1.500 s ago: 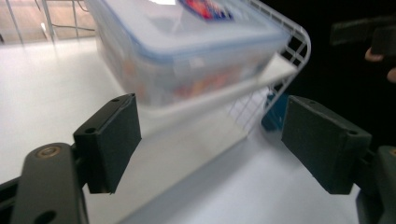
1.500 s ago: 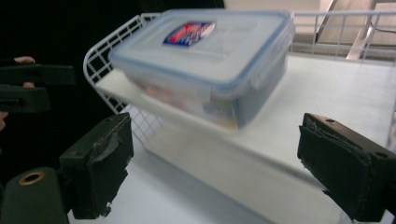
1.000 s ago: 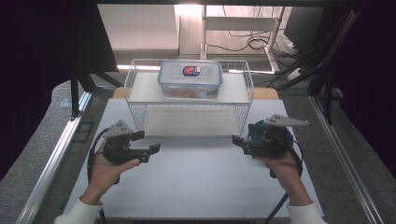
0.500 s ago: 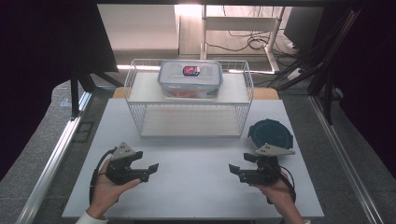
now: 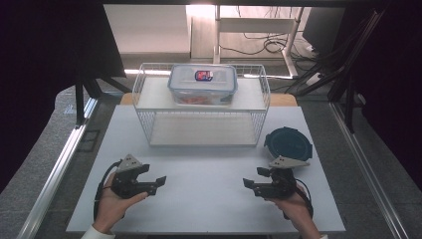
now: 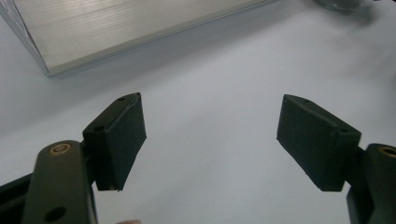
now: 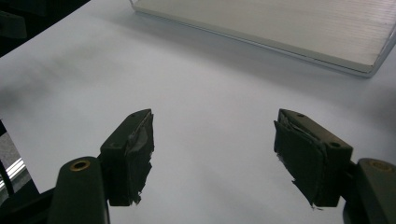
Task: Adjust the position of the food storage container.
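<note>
Both tongs, left [image 5: 160,179] and right [image 5: 247,183], have pulled back to the near desk [image 5: 209,199] edge, jaws apart and empty; the clear lidded box [image 5: 202,83] stays atop the white wire rack [image 5: 149,119], dark round lid [image 5: 287,143] right.

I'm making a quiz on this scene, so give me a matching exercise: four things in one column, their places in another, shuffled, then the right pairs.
Things:
1. food box
2. round dark lid
3. left gripper
4. wire basket

Places:
A. flat on the white table, right of the basket
B. near the front left of the table, open over bare surface
C. on the basket's top shelf
D. at the back middle of the table

Pairs: 1-C, 2-A, 3-B, 4-D
</note>
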`<state>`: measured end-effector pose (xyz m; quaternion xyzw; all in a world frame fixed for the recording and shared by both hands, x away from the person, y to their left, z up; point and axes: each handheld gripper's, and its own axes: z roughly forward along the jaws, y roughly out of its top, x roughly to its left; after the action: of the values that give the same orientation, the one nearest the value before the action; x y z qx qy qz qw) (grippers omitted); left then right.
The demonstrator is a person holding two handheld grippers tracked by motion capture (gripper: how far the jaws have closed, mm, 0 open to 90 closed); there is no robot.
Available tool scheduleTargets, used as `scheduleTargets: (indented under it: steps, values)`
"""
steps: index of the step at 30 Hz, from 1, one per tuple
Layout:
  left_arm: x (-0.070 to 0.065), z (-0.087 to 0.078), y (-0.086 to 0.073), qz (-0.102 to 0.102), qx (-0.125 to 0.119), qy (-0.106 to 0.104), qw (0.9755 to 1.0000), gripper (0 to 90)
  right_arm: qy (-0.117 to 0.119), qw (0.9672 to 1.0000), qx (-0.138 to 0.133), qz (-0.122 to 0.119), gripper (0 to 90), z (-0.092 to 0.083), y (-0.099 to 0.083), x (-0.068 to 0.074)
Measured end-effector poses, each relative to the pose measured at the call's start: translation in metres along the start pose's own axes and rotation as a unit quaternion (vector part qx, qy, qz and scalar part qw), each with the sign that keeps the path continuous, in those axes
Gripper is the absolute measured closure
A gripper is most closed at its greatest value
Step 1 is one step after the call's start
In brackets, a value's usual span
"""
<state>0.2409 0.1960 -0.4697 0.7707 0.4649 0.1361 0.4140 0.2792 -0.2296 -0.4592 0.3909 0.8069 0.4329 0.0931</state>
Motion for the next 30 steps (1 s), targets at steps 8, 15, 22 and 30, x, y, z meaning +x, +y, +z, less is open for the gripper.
scheduleTargets:
  steps: [8, 15, 22, 30]
  values:
    - [0.005, 0.002, 0.001, -0.006, 0.005, -0.018, 0.9998, 22.5, -0.01, 0.9999, 0.005, 0.002, 35.1, -0.008, 0.001, -0.007]
    - [0.015, 0.0, 0.0, -0.018, 0.005, -0.008, 0.9998, 22.6, -0.027, 0.9991, 0.03, -0.009, 42.8, -0.016, 0.025, -0.031]
    - [0.021, 0.002, -0.003, -0.022, 0.011, -0.003, 0.9997, 22.6, -0.041, 0.9981, 0.046, -0.003, 53.8, -0.029, 0.054, -0.062]
    - [0.025, 0.001, -0.006, -0.029, 0.014, 0.0, 0.9995, 22.6, -0.095, 0.9922, 0.081, -0.008, 72.0, -0.035, 0.088, -0.106]
